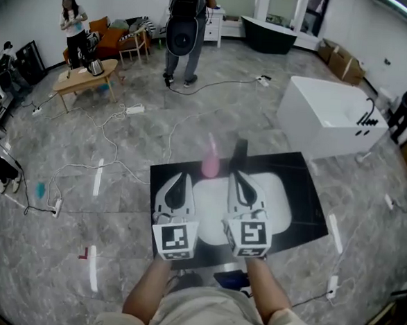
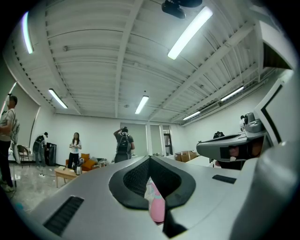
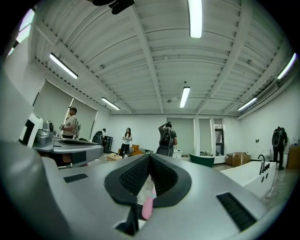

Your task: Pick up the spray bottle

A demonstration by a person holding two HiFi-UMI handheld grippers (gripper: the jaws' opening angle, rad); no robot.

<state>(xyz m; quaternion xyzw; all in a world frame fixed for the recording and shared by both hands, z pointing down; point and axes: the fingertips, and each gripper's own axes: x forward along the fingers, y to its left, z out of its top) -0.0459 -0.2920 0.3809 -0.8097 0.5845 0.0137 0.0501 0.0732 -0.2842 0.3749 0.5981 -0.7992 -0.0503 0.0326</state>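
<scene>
The left gripper [image 1: 181, 180] and right gripper [image 1: 238, 177] are hovering over the worktop [image 1: 305, 200], each with jaws pressed together, empty. The bottle [image 1: 210, 164] is standing at one o'clock from the left gripper, untouched.

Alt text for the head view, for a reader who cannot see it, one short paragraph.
Seen from above, a person holds the left gripper and right gripper side by side, jaws shut, over a white basin on a black surface, with a pink spray bottle just ahead between their tips. Another person stands farther back.
</scene>
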